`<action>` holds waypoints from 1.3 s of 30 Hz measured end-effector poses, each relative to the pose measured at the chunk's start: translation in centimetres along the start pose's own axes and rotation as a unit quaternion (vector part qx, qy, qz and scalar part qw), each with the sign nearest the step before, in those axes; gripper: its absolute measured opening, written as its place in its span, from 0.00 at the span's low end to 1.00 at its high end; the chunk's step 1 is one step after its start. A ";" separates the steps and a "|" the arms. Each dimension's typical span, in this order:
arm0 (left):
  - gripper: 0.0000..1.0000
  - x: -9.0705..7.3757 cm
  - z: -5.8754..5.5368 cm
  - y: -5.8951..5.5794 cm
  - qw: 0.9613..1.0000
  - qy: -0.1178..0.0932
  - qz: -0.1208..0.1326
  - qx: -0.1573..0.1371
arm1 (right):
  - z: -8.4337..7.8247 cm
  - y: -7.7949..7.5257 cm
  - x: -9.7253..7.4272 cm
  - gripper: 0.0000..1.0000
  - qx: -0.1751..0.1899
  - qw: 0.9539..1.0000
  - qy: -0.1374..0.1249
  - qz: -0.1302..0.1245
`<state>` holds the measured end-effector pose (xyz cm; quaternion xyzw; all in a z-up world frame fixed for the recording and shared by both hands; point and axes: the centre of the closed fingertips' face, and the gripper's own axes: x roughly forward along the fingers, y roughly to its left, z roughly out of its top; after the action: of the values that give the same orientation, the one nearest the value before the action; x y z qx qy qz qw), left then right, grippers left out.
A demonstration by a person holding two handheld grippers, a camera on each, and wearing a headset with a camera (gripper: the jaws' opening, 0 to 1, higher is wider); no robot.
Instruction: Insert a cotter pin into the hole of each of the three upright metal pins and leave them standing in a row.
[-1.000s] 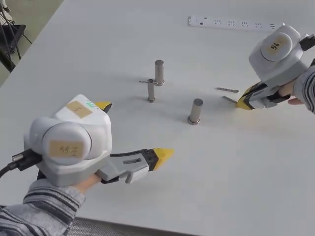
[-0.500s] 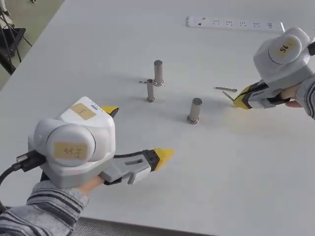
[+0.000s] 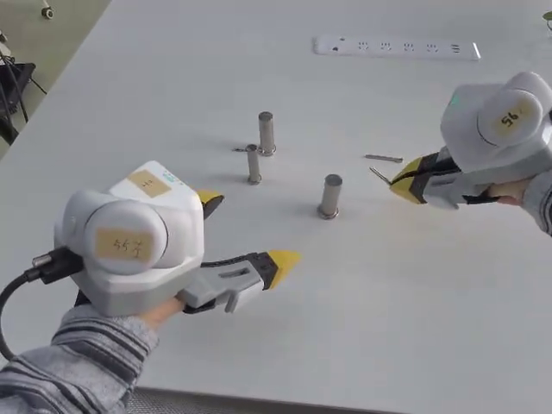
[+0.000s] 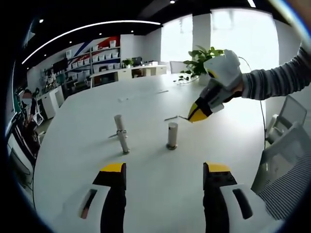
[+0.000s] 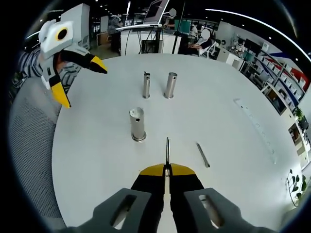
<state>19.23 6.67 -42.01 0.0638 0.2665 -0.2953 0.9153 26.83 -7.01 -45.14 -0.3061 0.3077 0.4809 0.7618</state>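
Note:
Three upright metal pins stand on the white table: a far one (image 3: pixel 266 133), a thinner one (image 3: pixel 254 164) with a cotter pin through it, and a thicker near one (image 3: pixel 329 196). My right gripper (image 3: pixel 392 185) is shut on a cotter pin (image 5: pixel 167 151) that points from its yellow tips toward the thick pin (image 5: pixel 137 124). A second cotter pin (image 3: pixel 383 159) lies flat on the table beside it. My left gripper (image 3: pixel 250 231) is open, with nothing between its jaws, held near the table's front left and facing the pins (image 4: pixel 171 135).
A white power strip (image 3: pixel 396 47) lies along the far side of the table (image 3: pixel 345 293). Office chairs (image 4: pixel 286 155) stand at the table's edge in the left gripper view. Shelves, desks and people sit far in the background.
My right gripper has lifted the cotter pin off the table and moved left toward the thick pin. The left gripper has barely moved; the head camera shifted.

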 end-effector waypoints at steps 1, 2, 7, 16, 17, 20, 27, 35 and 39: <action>0.60 0.1 0.0 -0.2 1.000 0.000 -0.004 -0.004 | 0.3 0.4 -0.2 0.00 -0.002 1.000 -0.005 0.002; 0.58 0.1 0.0 -0.3 1.000 0.000 -0.007 -0.005 | 0.5 0.6 -0.3 0.00 -0.005 1.000 -0.010 0.003; 0.52 0.3 0.1 -1.2 0.999 0.008 -0.028 -0.013 | 1.3 2.0 -0.9 0.00 -0.038 0.999 -0.023 0.009; 0.41 0.7 1.3 -2.4 0.997 -0.007 -0.061 -0.049 | 2.5 3.9 -1.0 0.00 -0.100 0.993 -0.058 0.023; 0.41 0.8 1.5 -2.5 0.996 -0.010 -0.064 -0.053 | 2.7 4.3 -1.0 0.00 -0.108 0.992 -0.062 0.027; 0.37 1.0 1.9 -2.9 0.994 -0.013 -0.075 -0.075 | 3.2 5.1 -1.1 0.00 -0.121 0.989 -0.074 0.036; 0.29 1.4 2.6 -3.6 0.987 -0.020 -0.096 -0.125 | 4.2 6.3 -1.2 0.00 -0.160 0.981 -0.095 0.046; 0.21 1.6 3.3 -4.5 0.979 -0.027 -0.119 -0.164 | 5.5 7.8 -1.7 0.00 -0.213 0.969 -0.114 0.058; 0.17 1.6 3.7 -4.9 0.975 -0.032 -0.129 -0.177 | 6.1 8.5 -2.0 0.00 -0.229 0.964 -0.120 0.065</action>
<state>19.19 0.86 -39.56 -0.1434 0.2914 -0.3608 0.8743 19.33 -0.48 -41.30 -0.3920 0.1145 0.6200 0.6699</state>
